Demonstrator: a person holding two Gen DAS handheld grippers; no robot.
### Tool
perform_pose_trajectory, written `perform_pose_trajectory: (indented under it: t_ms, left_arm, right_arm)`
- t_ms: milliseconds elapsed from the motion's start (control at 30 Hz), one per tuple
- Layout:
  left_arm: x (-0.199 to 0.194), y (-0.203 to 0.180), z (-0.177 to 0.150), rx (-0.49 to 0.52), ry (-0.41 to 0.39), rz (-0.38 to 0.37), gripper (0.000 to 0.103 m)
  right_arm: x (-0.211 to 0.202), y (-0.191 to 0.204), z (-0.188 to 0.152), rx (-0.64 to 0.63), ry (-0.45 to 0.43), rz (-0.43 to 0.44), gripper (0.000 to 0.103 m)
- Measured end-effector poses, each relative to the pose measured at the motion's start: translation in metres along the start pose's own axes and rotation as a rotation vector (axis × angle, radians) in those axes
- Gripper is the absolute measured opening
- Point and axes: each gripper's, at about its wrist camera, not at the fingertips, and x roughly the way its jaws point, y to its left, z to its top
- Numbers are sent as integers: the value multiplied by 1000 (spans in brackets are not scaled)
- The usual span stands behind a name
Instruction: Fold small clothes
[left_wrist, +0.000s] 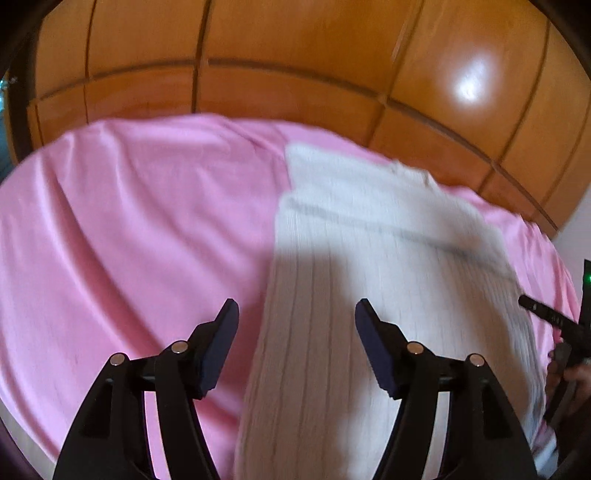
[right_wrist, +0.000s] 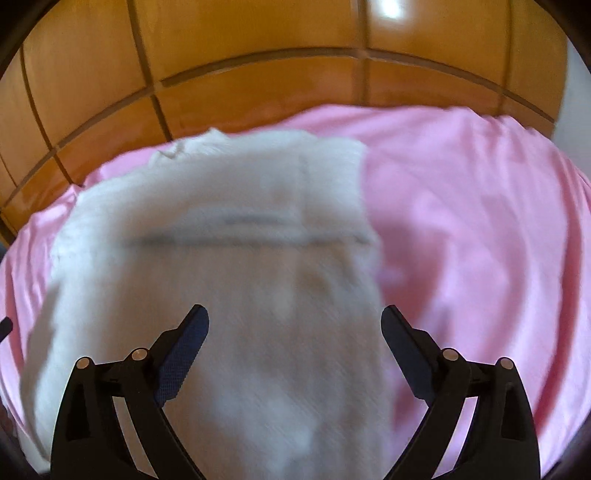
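Left wrist: fingers (left_wrist: 227, 325) apart, angled down

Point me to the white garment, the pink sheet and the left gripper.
white garment (left_wrist: 388, 229): left wrist view, on its folded upper part.
pink sheet (left_wrist: 129, 221): left wrist view, on bare cloth left of the garment.
left gripper (left_wrist: 297, 314): left wrist view, midway between its open fingertips.

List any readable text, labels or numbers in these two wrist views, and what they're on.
None readable.
White ribbed knit garment: no print or tag visible; both views are motion-blurred.
Pink bedsheet: plain.
Wooden panelled wardrobe: no markings.
Right hand-held gripper: only a green light, no lettering legible.
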Motion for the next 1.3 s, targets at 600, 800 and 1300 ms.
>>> perform_pose_trajectory:
  t_ms: [600,800,1300]
  left_arm:
    - [-42,15,-90,87,191,-167,6]
    - [-72,15,-58,54,106,-261,6]
    - [28,18,82,-207,20,-253,54]
  right_arm:
    - [-65,-36,-129,64,265,307,8]
    - [-91,-31,-89,94,140,453,7]
    - [4,-54,32,293,60,428,27]
